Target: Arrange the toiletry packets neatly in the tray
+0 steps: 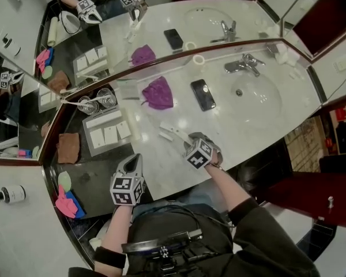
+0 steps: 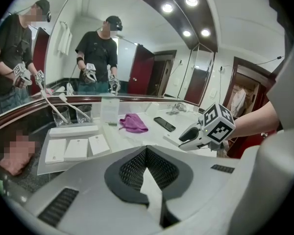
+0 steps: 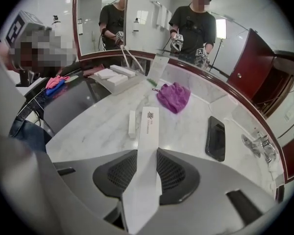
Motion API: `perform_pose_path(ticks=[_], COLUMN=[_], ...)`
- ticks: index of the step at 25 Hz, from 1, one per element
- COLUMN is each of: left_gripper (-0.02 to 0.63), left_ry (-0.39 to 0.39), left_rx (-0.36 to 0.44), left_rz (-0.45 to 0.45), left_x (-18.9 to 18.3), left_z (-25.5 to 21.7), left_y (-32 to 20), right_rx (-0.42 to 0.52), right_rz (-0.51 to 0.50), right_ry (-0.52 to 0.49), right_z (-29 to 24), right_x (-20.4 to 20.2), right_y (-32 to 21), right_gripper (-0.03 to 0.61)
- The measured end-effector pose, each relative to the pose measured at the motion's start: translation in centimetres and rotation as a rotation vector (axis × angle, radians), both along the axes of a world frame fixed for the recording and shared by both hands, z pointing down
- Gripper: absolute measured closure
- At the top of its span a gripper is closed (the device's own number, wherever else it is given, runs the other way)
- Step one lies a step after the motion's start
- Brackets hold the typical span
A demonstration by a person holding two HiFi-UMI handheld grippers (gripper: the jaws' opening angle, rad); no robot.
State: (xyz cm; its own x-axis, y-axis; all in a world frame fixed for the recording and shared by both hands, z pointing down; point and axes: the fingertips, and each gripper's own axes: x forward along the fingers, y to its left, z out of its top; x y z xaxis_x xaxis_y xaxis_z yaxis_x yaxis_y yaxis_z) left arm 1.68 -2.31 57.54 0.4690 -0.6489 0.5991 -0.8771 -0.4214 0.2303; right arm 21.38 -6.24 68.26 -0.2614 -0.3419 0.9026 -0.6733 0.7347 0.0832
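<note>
Toiletry packet [image 3: 148, 131] in grip of right tongs [image 3: 146, 177]; left tongs [image 2: 148, 177] fully together.

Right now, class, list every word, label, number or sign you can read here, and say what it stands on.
No text reads clearly.
Long white packet: dark print, too small to read.
Flat packets: tiny marks, unreadable.
Standing card: print blurred.
Marker cube: black-and-white pattern, no words.

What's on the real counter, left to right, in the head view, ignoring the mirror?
On the counter: brown cloth → tray → purple cloth → black phone → faucet.
</note>
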Motion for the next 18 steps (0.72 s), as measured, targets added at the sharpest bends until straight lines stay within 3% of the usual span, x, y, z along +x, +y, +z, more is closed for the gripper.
perform_pose_path(ticks=[8, 18], left_gripper=[0.614, 0.614], left_ry=[-0.002, -0.033], left_rx=[0.021, 0.055], left_rz=[-0.041, -0.091], left_x=[-2.5, -8.7], left_z=[-1.3, -2.9], left_y=[0.9, 1.7], right_rx=[0.153, 0.155], right_rz=[0.031, 0.092], right_ry=[-0.182, -0.395], right_z=[-6.7, -10.8], right_x=[-4.4, -13.6], right_y=[-0.1, -0.2], right_gripper=[0.44, 0.44])
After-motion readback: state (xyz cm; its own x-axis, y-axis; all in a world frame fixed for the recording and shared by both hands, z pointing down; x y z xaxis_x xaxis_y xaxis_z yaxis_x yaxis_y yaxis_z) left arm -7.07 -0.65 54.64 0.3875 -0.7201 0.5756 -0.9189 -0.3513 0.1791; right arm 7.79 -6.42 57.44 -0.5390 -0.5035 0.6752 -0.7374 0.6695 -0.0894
